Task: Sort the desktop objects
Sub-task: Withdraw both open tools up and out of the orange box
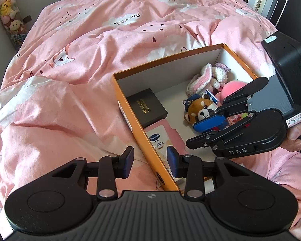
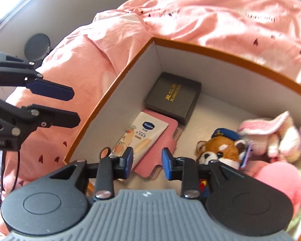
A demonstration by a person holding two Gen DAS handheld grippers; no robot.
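The left gripper (image 1: 150, 161) straddles the orange box (image 1: 130, 118) wall, jaws parted, pinching nothing. Inside lie black case (image 1: 146, 106), Vaseline sachet (image 1: 157, 142) and plush toys (image 1: 200, 110). The right gripper (image 2: 147, 160) hovers above them, parted and empty; sorting looks nearly finished.

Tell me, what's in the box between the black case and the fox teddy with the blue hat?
Nothing: bare white box floor separates the black case from the fox teddy, seen best in the right wrist view. The Vaseline tube lies off to one side.
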